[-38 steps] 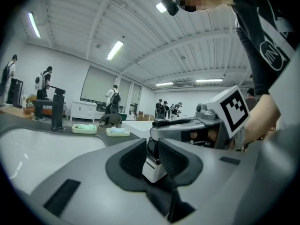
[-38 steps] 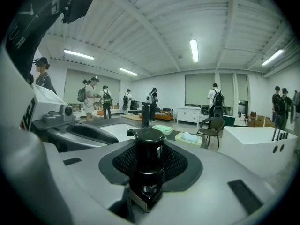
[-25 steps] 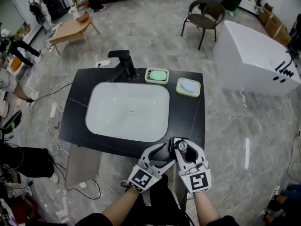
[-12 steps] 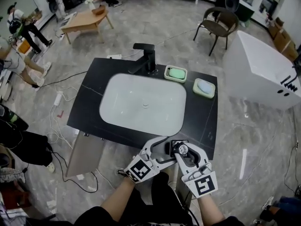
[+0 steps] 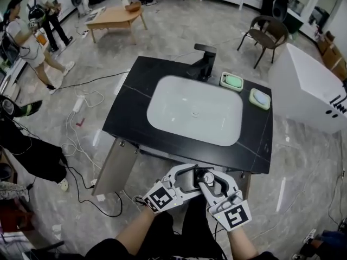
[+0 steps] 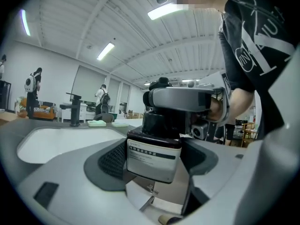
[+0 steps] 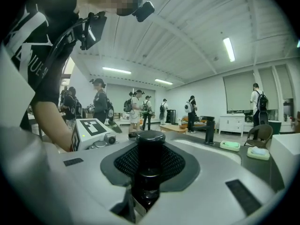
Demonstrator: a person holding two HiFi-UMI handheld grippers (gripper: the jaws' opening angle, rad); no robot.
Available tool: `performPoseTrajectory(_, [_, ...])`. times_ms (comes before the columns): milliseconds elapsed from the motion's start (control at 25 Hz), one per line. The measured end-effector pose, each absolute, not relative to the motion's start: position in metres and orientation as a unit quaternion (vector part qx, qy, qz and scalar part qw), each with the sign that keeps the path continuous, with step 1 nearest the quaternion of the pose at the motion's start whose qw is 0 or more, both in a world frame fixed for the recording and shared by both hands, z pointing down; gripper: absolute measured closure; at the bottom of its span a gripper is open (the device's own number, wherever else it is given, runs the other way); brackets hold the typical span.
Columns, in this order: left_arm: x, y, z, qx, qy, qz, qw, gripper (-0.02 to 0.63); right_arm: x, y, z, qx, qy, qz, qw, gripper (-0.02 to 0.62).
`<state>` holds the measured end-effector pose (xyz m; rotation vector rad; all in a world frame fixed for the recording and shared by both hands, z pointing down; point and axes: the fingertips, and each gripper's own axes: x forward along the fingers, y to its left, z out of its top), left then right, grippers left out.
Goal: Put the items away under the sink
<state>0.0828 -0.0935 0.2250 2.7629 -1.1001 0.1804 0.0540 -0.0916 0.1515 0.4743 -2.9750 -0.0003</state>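
1. one bottle (image 6: 152,156) only: dark, with a black cap and a white label, upright, held clear of the counter (image 5: 130,110) just on the near side of its front edge, standing between both pairs of jaws at once.
2. clamped at the cap by the right gripper (image 5: 210,177): jaws narrow, pads (image 7: 180,165) tight on either side of the cap.
3. flanked lower down, at the labelled body, by the left gripper (image 5: 193,181): jaws wide and just opened further, bottle between them, a dark gap showing at one pad, so no squeeze.
4. two grippers in all, meeting at the bottle: one marker cube (image 5: 161,198) on the left one, a second marker cube (image 5: 234,215) on the right one.
5. beyond the jaws, on the one black counter: one white sink basin (image 5: 195,110) and one black faucet (image 5: 203,64) at its far rim.
6. beyond and right of the jaws, past the basin's far right corner: two soap dishes near each other, a green soap dish (image 5: 231,81) and a pale blue soap dish (image 5: 259,98).
7. left of the jaws, under the counter's near edge: one grey cabinet door (image 5: 116,167) swung open.
8. far beyond the jaws: one dark chair (image 5: 269,34), one wooden table (image 5: 114,16) and one white tub (image 5: 309,88) off to the right.
9. far left of the jaws: loose cables (image 5: 81,134) on the floor, too tangled to count.
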Motion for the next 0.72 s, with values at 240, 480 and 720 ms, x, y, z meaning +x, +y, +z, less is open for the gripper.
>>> performPoseTrajectory(240, [0.038,-0.034,0.232,0.916,-0.384,0.062,0.101,0.256,0.010,-0.035,0.160,0.126,-0.990,0.012,0.061,0.494])
performPoseTrajectory(480, [0.005,0.003,0.248,0.907,-0.402,0.064,0.102,0.258,-0.022,0.003,0.176,0.111,-0.991,0.012,0.066,0.494])
performPoseTrajectory(720, [-0.016,0.012,0.277,0.895,-0.426,0.063,0.116,0.264,-0.043,0.011,0.207,0.090,-0.993,0.015,0.076,0.494])
